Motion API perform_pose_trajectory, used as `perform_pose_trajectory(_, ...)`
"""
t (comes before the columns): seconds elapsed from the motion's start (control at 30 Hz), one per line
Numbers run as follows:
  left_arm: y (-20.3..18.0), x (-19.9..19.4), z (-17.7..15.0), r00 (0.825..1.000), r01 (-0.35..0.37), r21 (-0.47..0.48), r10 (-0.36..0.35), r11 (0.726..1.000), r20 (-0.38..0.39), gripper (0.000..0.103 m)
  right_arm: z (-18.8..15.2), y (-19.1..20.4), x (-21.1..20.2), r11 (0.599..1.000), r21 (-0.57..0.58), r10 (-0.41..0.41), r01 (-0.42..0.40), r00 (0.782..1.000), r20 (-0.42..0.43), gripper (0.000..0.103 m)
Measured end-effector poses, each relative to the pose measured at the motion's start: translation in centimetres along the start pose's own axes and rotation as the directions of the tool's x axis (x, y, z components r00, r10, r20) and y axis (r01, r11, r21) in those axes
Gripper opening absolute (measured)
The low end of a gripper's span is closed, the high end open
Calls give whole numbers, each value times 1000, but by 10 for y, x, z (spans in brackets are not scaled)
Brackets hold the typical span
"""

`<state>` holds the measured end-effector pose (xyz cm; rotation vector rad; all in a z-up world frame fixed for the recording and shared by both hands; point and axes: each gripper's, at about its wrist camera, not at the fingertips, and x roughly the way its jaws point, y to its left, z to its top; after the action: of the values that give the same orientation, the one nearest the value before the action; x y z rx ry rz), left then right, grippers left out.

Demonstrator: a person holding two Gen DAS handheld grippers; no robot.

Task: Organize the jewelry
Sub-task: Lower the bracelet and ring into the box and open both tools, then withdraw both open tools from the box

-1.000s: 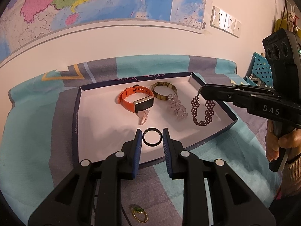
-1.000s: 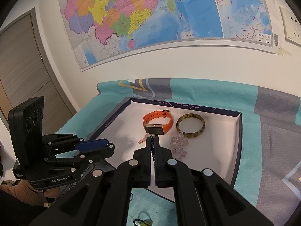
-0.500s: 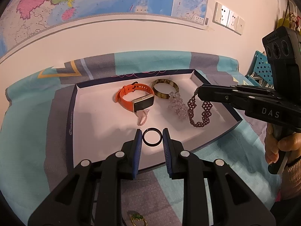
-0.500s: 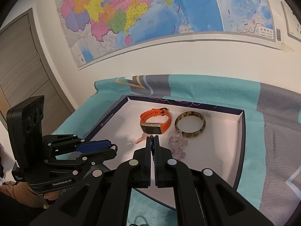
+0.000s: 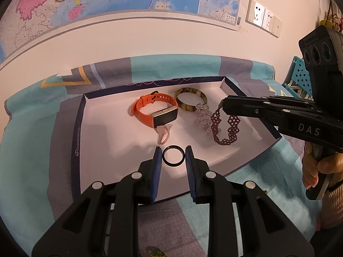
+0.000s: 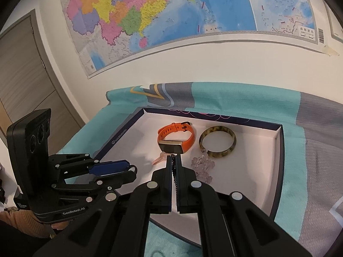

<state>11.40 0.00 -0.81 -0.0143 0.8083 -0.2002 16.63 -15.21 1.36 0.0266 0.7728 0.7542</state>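
Observation:
A white tray with a dark blue rim (image 5: pixel 77 132) (image 6: pixel 120 137) lies on a teal and grey cloth. In it are an orange smartwatch (image 5: pixel 156 110) (image 6: pixel 175 138), a tortoiseshell bangle (image 5: pixel 190 100) (image 6: pixel 217 142), a clear crystal bracelet (image 5: pixel 202 115) (image 6: pixel 202 167) and a small pink piece (image 5: pixel 164 133) (image 6: pixel 159 159). My left gripper (image 5: pixel 173 159) is shut on a black ring (image 5: pixel 173 158) held over the tray's near part. My right gripper (image 6: pixel 174 160) (image 5: pixel 224 105) is shut on a dark purple beaded bracelet (image 5: pixel 225 128) that hangs onto the tray's right side.
A green and gold trinket (image 5: pixel 155 253) lies on the cloth below the left gripper. A map (image 6: pixel 171 12) covers the wall behind. A blue perforated basket (image 5: pixel 300 75) stands at the far right. A door (image 6: pixel 23 75) is at the left.
Both grippers have risen a little and pulled back, each keeping its grip. The beaded bracelet has shifted slightly left, closer to the crystal bracelet.

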Motion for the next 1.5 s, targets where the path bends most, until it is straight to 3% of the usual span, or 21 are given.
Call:
perform_pose_trajectory(0.93, 10, 39, 9, 997, 2, -38, -5, 999, -82, 23, 11, -16, 38, 999, 36, -33, 35, 999, -41, 2)
perform_pose_trajectory(1.17, 13, 45, 10, 996, 5, -49, -10, 999, -89, 23, 9, -21, 35, 997, 59, -47, 49, 998, -31, 14)
perform_pose_trajectory(1.4, 14, 26, 8, 999, -9, -42, 7, 999, -42, 39, -1, -6, 5, 1000, 10, -26, 26, 1000, -12, 19)
perform_pose_trajectory(1.5, 17, 13, 6, 1000, -5, -52, 4, 999, -19, 40, -10, 7, -12, 999, -35, -17, 17, 1000, -9, 21)
